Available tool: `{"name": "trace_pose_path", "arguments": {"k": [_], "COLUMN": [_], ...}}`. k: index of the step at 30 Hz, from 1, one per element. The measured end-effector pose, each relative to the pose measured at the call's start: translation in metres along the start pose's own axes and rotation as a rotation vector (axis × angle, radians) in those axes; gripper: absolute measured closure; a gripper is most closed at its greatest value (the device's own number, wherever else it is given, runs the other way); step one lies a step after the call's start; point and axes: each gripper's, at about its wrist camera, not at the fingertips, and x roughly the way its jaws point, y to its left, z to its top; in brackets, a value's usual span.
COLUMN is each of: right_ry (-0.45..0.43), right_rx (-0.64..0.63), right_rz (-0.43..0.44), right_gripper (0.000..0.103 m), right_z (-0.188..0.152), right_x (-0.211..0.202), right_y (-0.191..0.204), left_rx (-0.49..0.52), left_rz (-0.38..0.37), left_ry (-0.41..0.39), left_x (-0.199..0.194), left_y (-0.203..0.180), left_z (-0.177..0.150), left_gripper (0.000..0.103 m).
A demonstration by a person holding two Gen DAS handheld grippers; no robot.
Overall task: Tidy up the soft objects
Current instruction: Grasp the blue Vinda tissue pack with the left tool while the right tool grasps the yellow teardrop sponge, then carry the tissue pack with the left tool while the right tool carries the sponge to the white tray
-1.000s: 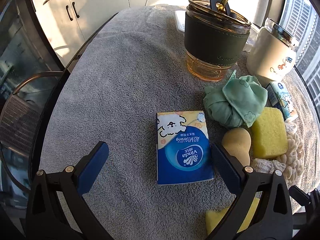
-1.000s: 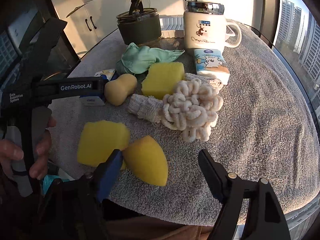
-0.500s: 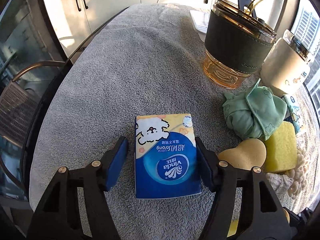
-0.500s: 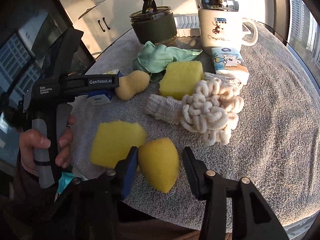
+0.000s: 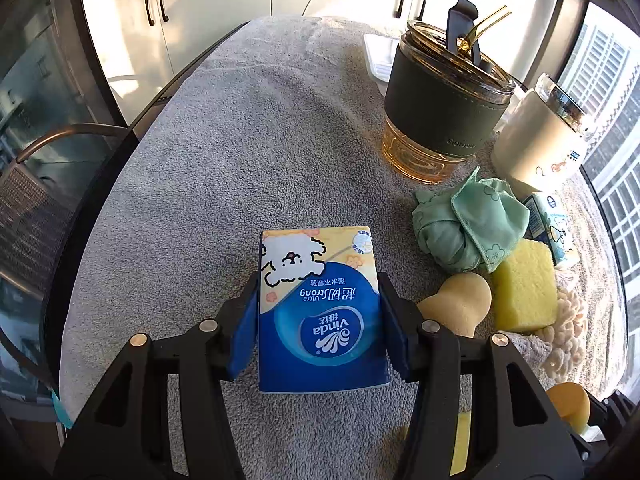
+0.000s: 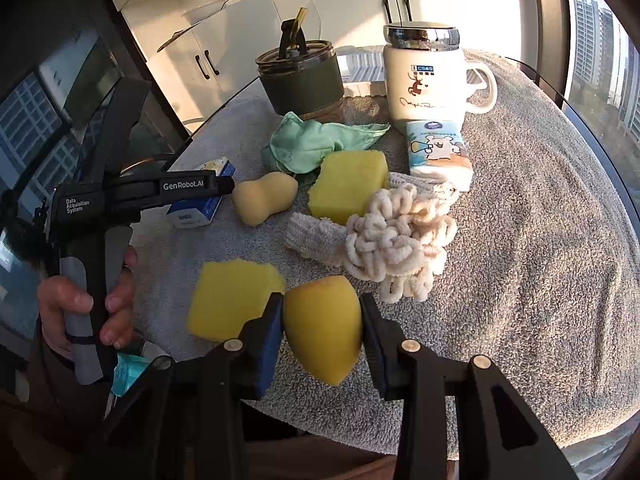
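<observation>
Both grippers closing on soft items
Left gripper [image 5: 318,328] jaws squeeze the tissue pack [image 5: 320,312] mid-table; right gripper [image 6: 322,334] jaws pinch the yellow teardrop sponge [image 6: 322,336] at the near edge, likely for lifting

"Vinda" on tissue pack [image 5: 320,312]

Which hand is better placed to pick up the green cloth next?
Neither is free: the left gripper is closing on the tissue pack, the right gripper on the yellow sponge. Probably left, since the green cloth looks nearer it.
</observation>
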Motion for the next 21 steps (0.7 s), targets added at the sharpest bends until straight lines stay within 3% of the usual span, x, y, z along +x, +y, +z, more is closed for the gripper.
{"name": "trace_pose_path", "arguments": {"k": [8, 21], "right_ry": [-0.070, -0.100], "right_rx": [0.065, 0.256], "right_rz": [-0.058, -0.129], "right_gripper": [0.063, 0.063], "right_z": [0.013, 0.044], "right_x": [-0.028, -0.027], "right_y": [-0.028, -0.097], "left_rx": [0.000, -0.039], "left_rz": [0.008, 0.034], "left_ry": [-0.037, -0.034], "left_x": [-0.023, -0.009], "left_y": [0.003, 0.021], "left_z": [0.000, 0.027], "left_gripper": [0.052, 0.052]}}
